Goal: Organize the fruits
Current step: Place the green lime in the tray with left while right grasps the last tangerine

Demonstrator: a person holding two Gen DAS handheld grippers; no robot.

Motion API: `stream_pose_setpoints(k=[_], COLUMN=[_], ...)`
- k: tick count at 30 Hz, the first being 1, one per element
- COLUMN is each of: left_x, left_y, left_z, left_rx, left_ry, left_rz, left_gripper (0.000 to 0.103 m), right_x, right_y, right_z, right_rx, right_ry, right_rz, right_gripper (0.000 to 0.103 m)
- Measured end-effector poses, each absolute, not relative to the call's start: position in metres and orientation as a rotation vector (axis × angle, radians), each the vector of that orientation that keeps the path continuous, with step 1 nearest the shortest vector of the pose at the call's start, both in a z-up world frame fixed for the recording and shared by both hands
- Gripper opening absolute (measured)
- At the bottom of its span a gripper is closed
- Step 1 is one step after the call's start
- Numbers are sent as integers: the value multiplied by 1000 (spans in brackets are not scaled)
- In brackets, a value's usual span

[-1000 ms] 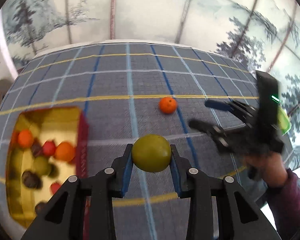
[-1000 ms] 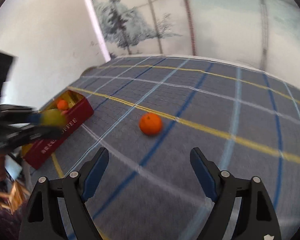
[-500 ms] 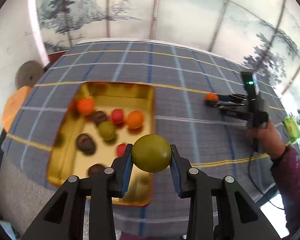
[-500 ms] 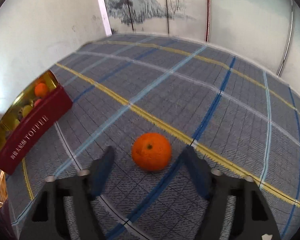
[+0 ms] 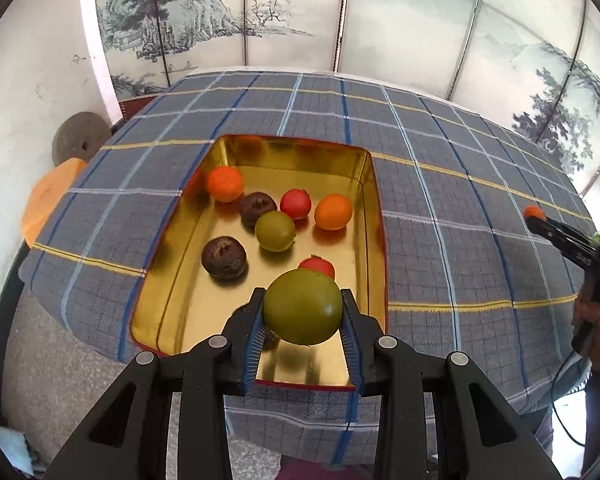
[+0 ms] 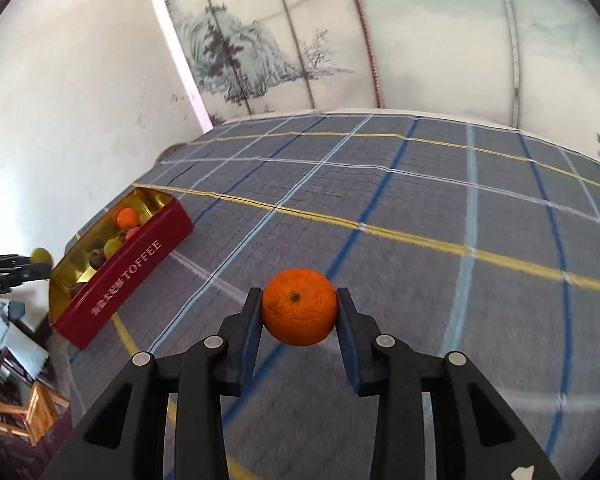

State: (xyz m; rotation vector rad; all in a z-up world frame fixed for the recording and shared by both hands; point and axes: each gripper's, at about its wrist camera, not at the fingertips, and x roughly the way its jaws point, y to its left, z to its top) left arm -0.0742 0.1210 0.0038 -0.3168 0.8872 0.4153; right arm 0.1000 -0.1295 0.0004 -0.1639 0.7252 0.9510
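left gripper (image 5: 303,312) clamped on green fruit (image 5: 302,307), above near end of gold tin (image 5: 374,216) with fruit inside. right gripper (image 6: 299,312) just closed on orange (image 6: 299,306) over plaid cloth (image 6: 420,200). tin's red side reads "toffee".

A: Where's the left gripper (image 5: 302,312)?
B: Tilted down above the toffee tin (image 5: 374,216), its 2 pads clamped on a green fruit (image 5: 302,307).
A: The right gripper (image 6: 299,312)?
B: Well away from the tin, jaws just closed, gripping a mandarin (image 6: 299,306).
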Motion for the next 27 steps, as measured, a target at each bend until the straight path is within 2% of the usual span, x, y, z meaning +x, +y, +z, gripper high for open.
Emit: stream_pose_setpoints(k=[27], left_x=[-53], left_y=[134], left_z=[-22], left_rx=[-272], left_ry=[905], left_rz=[426], left_gripper=[37], right_x=[55], right_y=[-140], right_z=[41], right_rx=[-195], right_ry=[649], right_rz=[945], right_gripper=[33])
